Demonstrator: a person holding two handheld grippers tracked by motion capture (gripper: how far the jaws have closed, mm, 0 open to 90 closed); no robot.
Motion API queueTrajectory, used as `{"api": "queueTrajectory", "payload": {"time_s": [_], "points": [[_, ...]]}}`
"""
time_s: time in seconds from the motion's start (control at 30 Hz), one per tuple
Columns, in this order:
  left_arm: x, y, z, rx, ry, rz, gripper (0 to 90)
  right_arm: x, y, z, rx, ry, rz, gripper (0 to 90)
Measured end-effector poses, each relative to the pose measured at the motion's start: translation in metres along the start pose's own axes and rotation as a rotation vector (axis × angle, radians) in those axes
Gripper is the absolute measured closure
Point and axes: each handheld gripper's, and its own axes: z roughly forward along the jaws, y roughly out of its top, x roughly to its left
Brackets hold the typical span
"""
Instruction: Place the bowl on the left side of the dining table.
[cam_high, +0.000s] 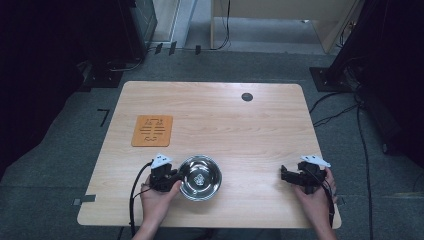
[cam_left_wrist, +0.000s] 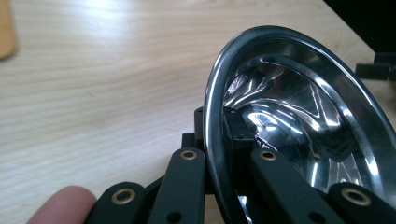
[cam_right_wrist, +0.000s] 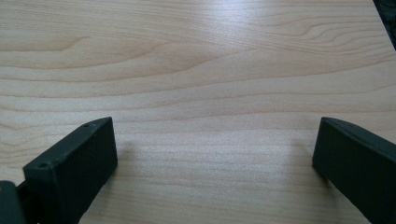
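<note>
While the wooden table (cam_high: 225, 125) lies mostly bare, an orange mat (cam_high: 152, 130) with cut-out slots sits flat up and to the left of the left gripper (cam_high: 176, 178), well apart from it. That gripper, held in the person's left hand (cam_high: 156, 200) near the table's front edge, points rightward and pinches the left rim of a shiny steel bowl (cam_high: 200, 177). In the left gripper view, one jaw lies outside the rim and the other inside the bowl (cam_left_wrist: 299, 121), the two pressed against the thin metal wall between them; a fingertip (cam_left_wrist: 60, 205) shows at the bottom left corner. The bowl sits immediately to the right of this gripper, resting on the table and holding nothing but reflections. Farther right, well apart from the bowl, the right gripper (cam_high: 285, 173) is held in the right hand (cam_high: 315, 197), pointing left toward the bowl. In the right gripper view its jaws stand spread wide over bare wood (cam_right_wrist: 210, 93), with nothing between them.
</note>
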Motion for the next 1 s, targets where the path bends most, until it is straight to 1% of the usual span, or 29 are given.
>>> {"api": "queueTrajectory", "payload": {"time_s": [0.1, 0.13, 0.17, 0.33, 0.37, 0.4, 0.43, 0.47, 0.5, 0.6, 0.63, 0.67, 0.73, 0.77, 0.8, 0.83, 0.9, 0.93, 1.0], "points": [[0.007, 0.005, -0.006, -0.021, 0.011, -0.011, 87.3, 0.000, 0.000, 0.000, 0.000, 0.000, 0.000, 0.0], [0.013, 0.007, -0.010, -0.035, 0.021, -0.022, 87.3, 0.000, 0.000, 0.000, 0.000, 0.000, 0.000, 0.0], [0.013, 0.007, -0.010, -0.035, 0.021, -0.022, 87.3, 0.000, 0.000, 0.000, 0.000, 0.000, 0.000, 0.0], [0.029, 0.015, -0.019, -0.067, 0.048, -0.049, 87.3, 0.000, 0.000, 0.000, 0.000, 0.000, 0.000, 0.0], [0.032, 0.017, -0.021, -0.073, 0.054, -0.052, 87.3, 0.000, 0.000, 0.000, 0.000, 0.000, 0.000, 0.0], [0.038, 0.020, -0.023, -0.087, 0.070, -0.056, 87.3, 0.000, 0.000, 0.000, 0.000, 0.000, 0.000, 0.0], [0.038, 0.020, -0.023, -0.087, 0.070, -0.056, 87.3, 0.000, 0.000, 0.000, 0.000, 0.000, 0.000, 0.0], [0.044, 0.023, -0.026, -0.099, 0.088, -0.063, 87.3, 0.000, 0.000, 0.000, 0.000, 0.000, 0.000, 0.0], [0.044, 0.023, -0.026, -0.099, 0.088, -0.063, 87.3, 0.000, 0.000, 0.000, 0.000, 0.000, 0.000, 0.0], [0.053, 0.028, -0.028, -0.117, 0.111, -0.076, 87.3, 0.000, 0.000, 0.000, 0.000, 0.000, 0.000, 0.0], [0.058, 0.030, -0.029, -0.126, 0.128, -0.080, 87.3, 0.000, 0.000, 0.000, 0.000, 0.000, 0.000, 0.0], [0.058, 0.030, -0.029, -0.126, 0.128, -0.080, 87.2, 0.000, 0.000, 0.000, 0.000, 0.000, 0.000, 0.0], [0.064, 0.031, -0.029, -0.136, 0.148, -0.091, 87.1, 0.000, 0.000, 0.000, 0.000, 0.000, -0.001, 0.0], [0.067, 0.032, -0.028, -0.137, 0.152, -0.096, 87.2, 0.000, 0.000, 0.000, 0.000, 0.000, -0.001, 0.0], [0.073, 0.033, -0.027, -0.141, 0.160, -0.113, 87.2, 0.000, 0.000, 0.000, 0.000, 0.000, -0.001, 0.0], [0.073, 0.033, -0.027, -0.141, 0.160, -0.113, 87.2, 0.000, 0.000, 0.000, 0.000, 0.000, 0.000, 0.0], [0.079, 0.034, -0.026, -0.144, 0.170, -0.123, 87.1, 0.000, 0.000, 0.000, 0.000, 0.000, -0.001, 0.0], [0.084, 0.036, -0.025, -0.149, 0.182, -0.132, 87.1, 0.000, 0.000, 0.000, 0.000, 0.000, 0.000, 0.0], [0.086, 0.036, -0.025, -0.149, 0.186, -0.136, 87.2, 0.000, 0.000, 0.000, 0.000, 0.000, 0.000, 0.0]]}}
